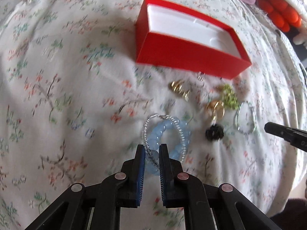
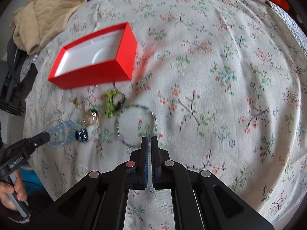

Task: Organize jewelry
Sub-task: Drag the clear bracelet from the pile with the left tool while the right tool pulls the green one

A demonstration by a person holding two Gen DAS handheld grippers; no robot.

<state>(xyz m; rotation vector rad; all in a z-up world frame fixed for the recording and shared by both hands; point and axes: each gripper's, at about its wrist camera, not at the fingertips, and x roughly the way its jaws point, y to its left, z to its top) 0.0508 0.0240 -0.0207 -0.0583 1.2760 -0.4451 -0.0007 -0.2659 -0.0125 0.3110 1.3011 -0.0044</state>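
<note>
Left wrist: left claw [image 1: 151,149] apparently grips blue bracelet [image 1: 168,134]; right claw [image 2: 149,140] nearly closed, empty.

A floral bedsheet [image 2: 211,67] carries a red box [image 2: 96,72], scattered jewelry [image 1: 220,103] and a beige blanket [image 2: 48,9].

No legible text, labels, brands or numbers. Faint white lettering printed on left hand-held gripper [image 2: 46,136] body, right wrist view; too small to read.
</note>
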